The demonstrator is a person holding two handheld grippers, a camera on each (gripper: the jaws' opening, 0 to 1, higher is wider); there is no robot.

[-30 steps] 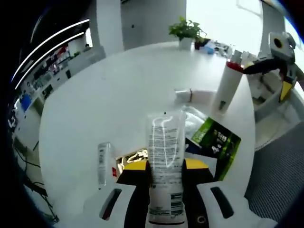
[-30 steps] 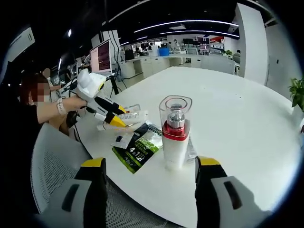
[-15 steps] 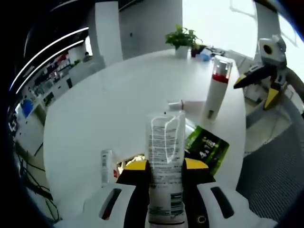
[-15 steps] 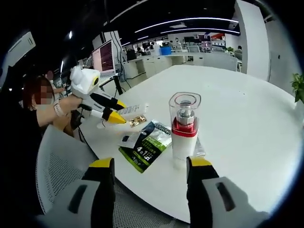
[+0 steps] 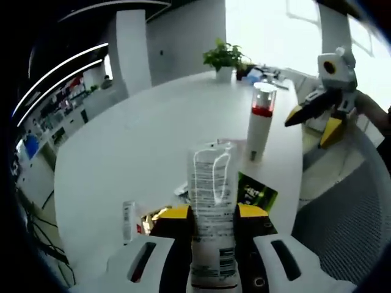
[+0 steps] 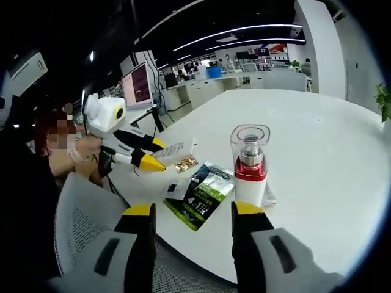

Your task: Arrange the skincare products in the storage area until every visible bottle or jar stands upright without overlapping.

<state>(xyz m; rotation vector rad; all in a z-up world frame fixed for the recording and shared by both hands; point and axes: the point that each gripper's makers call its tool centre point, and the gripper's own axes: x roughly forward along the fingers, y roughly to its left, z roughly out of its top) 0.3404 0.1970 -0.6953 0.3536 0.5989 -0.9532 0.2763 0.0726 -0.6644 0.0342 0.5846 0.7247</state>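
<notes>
My left gripper [image 5: 212,212] is shut on a clear tube [image 5: 212,177] with white print, held up above the white round table [image 5: 140,140]. In the right gripper view that gripper [image 6: 142,152] holds the tube [image 6: 174,148] out over the table's edge. A white pump bottle [image 5: 259,125] with a red band and clear cap stands upright, free of both grippers. My right gripper [image 6: 192,210] is open, its yellow tips short of the pump bottle [image 6: 249,166]; it also shows as the right gripper [image 5: 314,116] beside the table.
A green sachet [image 6: 204,195] lies flat by the bottle, a gold packet [image 6: 185,163] beyond it. A small tube [image 5: 128,220] lies left of my left jaws. A potted plant [image 5: 223,58] stands at the far rim. A mesh chair [image 6: 85,220] and a person sit at the edge.
The left gripper has lifted and pulled back with the tube. The right gripper's jaws have narrowed somewhat, still open, and it has drawn back from the pump bottle.
</notes>
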